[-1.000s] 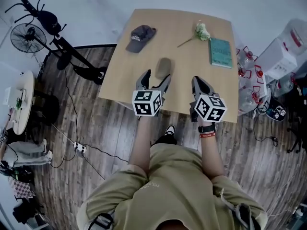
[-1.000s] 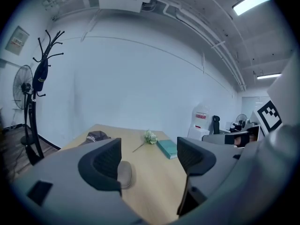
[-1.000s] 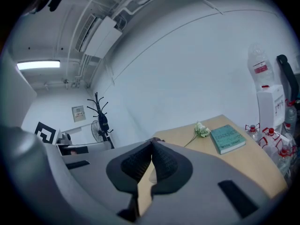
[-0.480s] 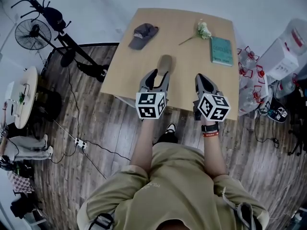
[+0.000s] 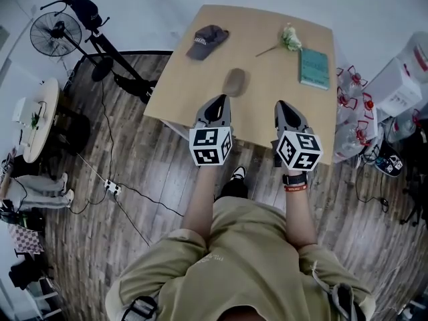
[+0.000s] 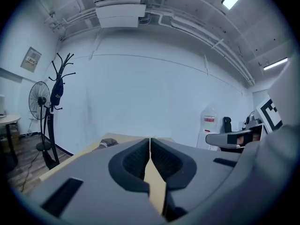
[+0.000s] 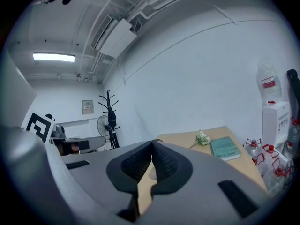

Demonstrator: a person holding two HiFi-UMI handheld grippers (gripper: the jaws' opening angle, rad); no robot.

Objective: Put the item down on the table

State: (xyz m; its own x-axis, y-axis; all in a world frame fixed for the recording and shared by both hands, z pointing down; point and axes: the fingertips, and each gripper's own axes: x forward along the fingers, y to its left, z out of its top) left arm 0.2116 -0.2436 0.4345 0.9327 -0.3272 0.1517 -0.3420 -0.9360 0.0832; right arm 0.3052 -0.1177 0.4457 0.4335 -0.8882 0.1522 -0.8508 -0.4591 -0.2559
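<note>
A grey-brown oval item (image 5: 233,81) lies flat on the tan table (image 5: 267,99), near its middle. My left gripper (image 5: 219,100) hovers over the table's near edge, a short way back from the item and not touching it. In the left gripper view this gripper (image 6: 150,139) has its jaws closing to a shut tip-to-tip contact with nothing between them. My right gripper (image 5: 283,105) is level with it to the right, also over the near edge. The right gripper view shows that gripper (image 7: 151,144) with tips together and empty.
A dark cap (image 5: 208,41) lies at the table's far left. A white flower (image 5: 287,39) and a teal book (image 5: 314,67) are at the far right. A fan and coat stand (image 5: 73,25) stand left of the table, and water bottles (image 5: 348,89) to its right.
The left jaws went from wide open to shut. Both grippers drew back toward the table's near edge, widening the gap to the item, which stays on the table.
</note>
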